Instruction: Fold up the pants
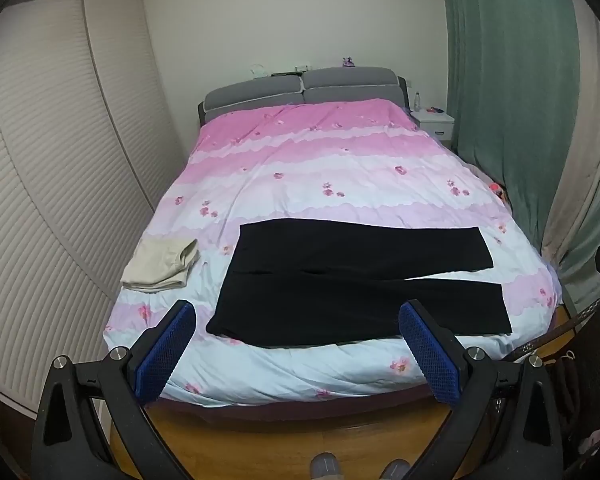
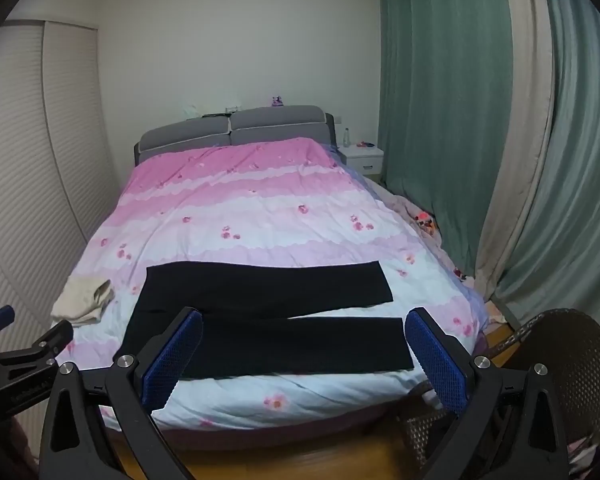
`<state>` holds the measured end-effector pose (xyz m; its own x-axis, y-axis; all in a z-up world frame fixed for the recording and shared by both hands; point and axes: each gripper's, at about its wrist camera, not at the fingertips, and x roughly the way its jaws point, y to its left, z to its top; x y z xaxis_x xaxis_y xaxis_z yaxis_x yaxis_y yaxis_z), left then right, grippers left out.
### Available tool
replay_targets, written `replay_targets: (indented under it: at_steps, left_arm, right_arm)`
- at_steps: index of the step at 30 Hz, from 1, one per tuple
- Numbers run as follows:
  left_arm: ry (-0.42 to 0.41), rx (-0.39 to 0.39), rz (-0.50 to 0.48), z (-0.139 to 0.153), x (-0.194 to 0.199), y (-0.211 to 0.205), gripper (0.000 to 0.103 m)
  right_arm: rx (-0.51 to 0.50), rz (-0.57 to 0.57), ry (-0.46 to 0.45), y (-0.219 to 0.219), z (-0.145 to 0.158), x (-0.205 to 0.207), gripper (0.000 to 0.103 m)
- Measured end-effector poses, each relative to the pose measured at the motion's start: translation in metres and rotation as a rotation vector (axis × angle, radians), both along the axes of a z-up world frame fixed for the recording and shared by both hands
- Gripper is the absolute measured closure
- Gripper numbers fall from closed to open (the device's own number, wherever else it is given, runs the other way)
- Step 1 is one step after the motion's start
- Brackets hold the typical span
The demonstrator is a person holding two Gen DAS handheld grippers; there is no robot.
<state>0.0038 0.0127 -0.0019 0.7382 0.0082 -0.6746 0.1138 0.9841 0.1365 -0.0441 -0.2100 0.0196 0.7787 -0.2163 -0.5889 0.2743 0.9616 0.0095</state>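
Black pants (image 1: 352, 280) lie flat across the near end of the bed (image 1: 320, 168), waist at the left and both legs spread toward the right. They also show in the right wrist view (image 2: 268, 320). My left gripper (image 1: 298, 344) is open and empty, held above the floor in front of the bed's foot. My right gripper (image 2: 304, 352) is open and empty, also short of the bed, facing the near leg. The left gripper's fingers (image 2: 4, 316) show at the left edge of the right wrist view.
A folded beige garment (image 1: 162, 266) lies on the bed left of the pants. A slatted wardrobe (image 1: 52, 160) stands at the left and green curtains (image 1: 512, 100) at the right. A white nightstand (image 1: 434, 122) is by the headboard. A woven chair (image 2: 560, 364) stands at the right.
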Motion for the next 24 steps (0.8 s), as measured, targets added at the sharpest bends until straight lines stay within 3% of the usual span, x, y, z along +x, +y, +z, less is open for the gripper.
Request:
replay_targets:
  at_steps: [24]
  left_arm:
    - [-0.008,-0.012,-0.002,0.0072,-0.0034,0.0024,0.0]
  right_arm:
    - [-0.017,0.002,-0.02,0.0094,0.006,-0.0027,0.001]
